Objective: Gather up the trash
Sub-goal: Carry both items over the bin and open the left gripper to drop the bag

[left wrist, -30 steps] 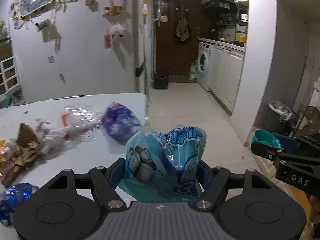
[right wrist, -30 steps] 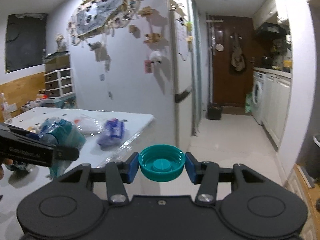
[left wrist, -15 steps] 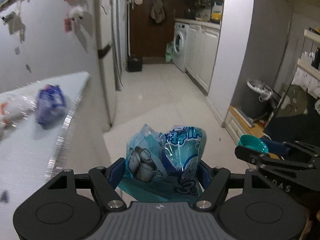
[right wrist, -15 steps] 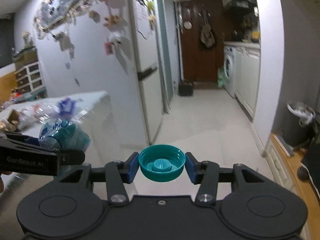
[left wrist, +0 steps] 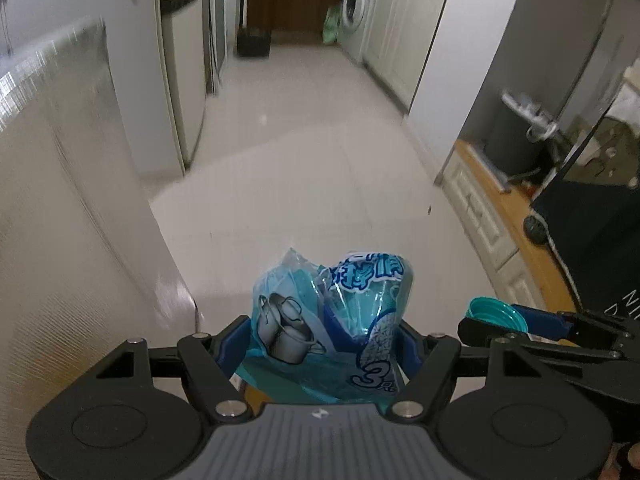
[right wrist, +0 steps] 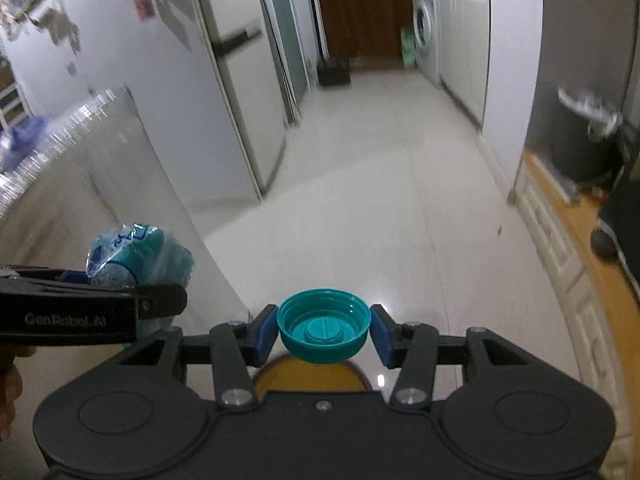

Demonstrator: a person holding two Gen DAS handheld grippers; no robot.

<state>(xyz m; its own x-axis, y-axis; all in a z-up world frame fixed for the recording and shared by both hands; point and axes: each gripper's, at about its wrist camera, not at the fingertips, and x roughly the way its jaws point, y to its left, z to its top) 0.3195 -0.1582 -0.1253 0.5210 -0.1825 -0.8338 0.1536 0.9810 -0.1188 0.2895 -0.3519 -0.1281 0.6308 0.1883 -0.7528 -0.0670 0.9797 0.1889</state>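
Left gripper (left wrist: 324,336) and right gripper (right wrist: 324,330): black bodies, blue jaw pads, silver pivot screws, round recessed discs; white "GenRobot.AI" lettering on one finger's side

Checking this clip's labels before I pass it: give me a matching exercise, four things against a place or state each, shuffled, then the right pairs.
Things:
1. blue plastic wrapper
2. teal cap
3. washing machine
4. dark bin

Places or states:
A. far down the corridor, beside white cabinets
B. clamped in the right gripper, hollow side up
C. at the right, against the grey wall
D. crumpled, clamped in the left gripper

Pairs: 1-D, 2-B, 3-A, 4-C
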